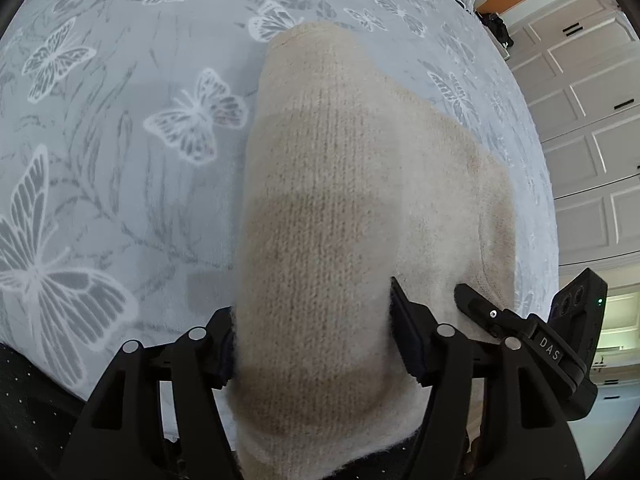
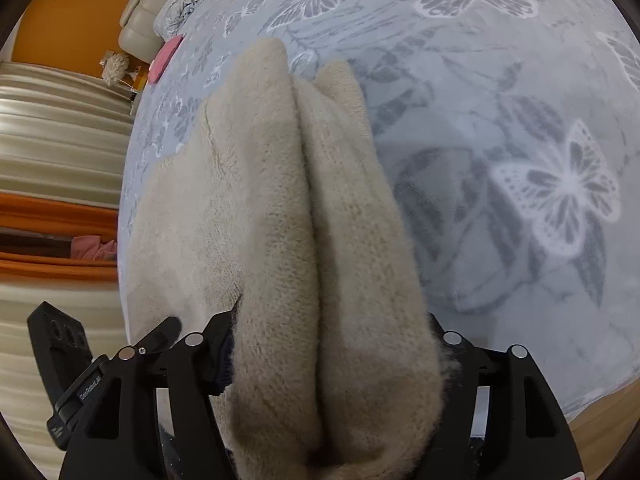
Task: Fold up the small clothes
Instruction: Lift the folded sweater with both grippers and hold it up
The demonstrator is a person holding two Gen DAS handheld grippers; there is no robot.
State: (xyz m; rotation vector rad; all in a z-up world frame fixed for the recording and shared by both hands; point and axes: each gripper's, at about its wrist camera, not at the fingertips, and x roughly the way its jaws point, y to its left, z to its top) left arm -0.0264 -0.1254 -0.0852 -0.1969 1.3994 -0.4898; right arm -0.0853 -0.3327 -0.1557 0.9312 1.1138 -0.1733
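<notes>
Butterfly blanket (image 1: 120, 184) covering bed. Cream sweater (image 1: 328, 208) lying on it, bunched between both tongs: left gripper (image 1: 312, 340) and right gripper (image 2: 332, 360) each clamping thick knit folds. Pink item (image 2: 164, 60) sitting beyond; cabinets (image 1: 580, 120) behind.

Cream knit on a grey butterfly bedspread

A cream-beige knitted garment (image 1: 332, 208) is shown on a pale grey bedspread (image 1: 120, 128) printed with white butterflies and darker grey leaves. Both grippers, the left gripper (image 1: 310, 344) and the right gripper (image 2: 334, 356), are seen in black. An orange wall (image 2: 80, 20), white panelled doors (image 1: 580, 120) and a pink item (image 2: 164, 58) are also visible.
</notes>
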